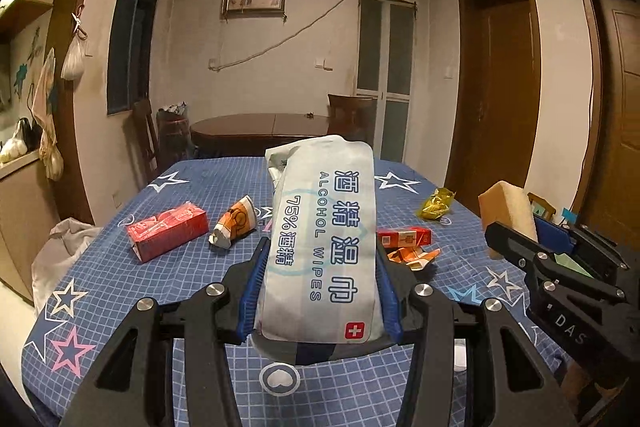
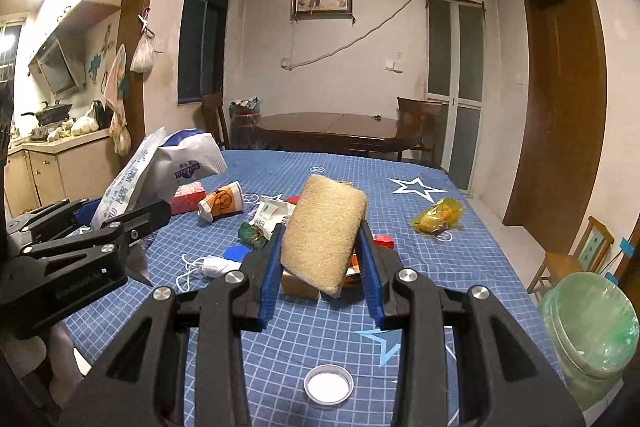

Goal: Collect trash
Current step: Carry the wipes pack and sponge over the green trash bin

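Observation:
My left gripper point(image 1: 320, 263) is shut on a white alcohol wipes pack point(image 1: 324, 239) and holds it above the blue star tablecloth point(image 1: 180, 287). The pack also shows at the left of the right wrist view point(image 2: 160, 171). My right gripper point(image 2: 320, 251) is shut on a tan loofah sponge point(image 2: 322, 231), held above the table; the sponge shows at the right of the left wrist view point(image 1: 506, 211). On the cloth lie a red carton point(image 1: 168, 231), a crushed paper cup point(image 1: 234, 223), a red cigarette box point(image 1: 404, 238), an orange wrapper point(image 1: 414, 255) and a yellow wrapper point(image 1: 436, 205).
A bin with a green liner point(image 2: 588, 331) stands right of the table. A white face mask point(image 2: 208, 265), a blue cap point(image 2: 235, 253), a green wrapper point(image 2: 252, 235) and a white lid point(image 2: 329, 385) lie on the cloth. A dark round table point(image 2: 332, 127) and chairs stand behind.

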### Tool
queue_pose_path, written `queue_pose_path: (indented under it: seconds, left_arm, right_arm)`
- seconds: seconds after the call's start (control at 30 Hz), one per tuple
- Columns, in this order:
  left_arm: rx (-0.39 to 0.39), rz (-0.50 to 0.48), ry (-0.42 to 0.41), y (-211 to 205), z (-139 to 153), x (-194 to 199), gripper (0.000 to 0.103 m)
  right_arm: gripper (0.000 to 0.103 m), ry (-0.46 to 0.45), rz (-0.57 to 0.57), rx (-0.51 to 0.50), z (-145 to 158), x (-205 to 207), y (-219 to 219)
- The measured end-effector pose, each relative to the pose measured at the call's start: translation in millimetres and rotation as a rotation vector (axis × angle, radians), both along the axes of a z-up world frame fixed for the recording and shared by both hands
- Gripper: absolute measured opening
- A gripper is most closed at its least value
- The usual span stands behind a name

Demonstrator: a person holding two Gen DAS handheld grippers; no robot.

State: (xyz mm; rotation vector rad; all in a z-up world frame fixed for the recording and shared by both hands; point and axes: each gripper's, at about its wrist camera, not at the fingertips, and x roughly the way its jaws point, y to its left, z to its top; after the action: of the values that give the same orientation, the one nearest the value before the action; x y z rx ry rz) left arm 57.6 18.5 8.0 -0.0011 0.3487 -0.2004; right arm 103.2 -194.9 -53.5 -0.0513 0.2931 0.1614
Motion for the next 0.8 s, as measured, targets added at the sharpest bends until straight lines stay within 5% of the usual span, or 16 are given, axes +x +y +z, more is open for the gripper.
queue_pose_path:
  seconds: [0.43, 0.8]
  left_arm:
    - [0.012, -0.049, -0.001, -28, 14, 4, 0.05]
    - [0.029, -0.189, 0.012, -109, 28, 26, 0.05]
  right_arm:
    - [0.033, 0.03, -0.008, 0.011, 11, -4, -13]
    - [0.033, 0.05, -0.097, 0.004, 35, -5, -76]
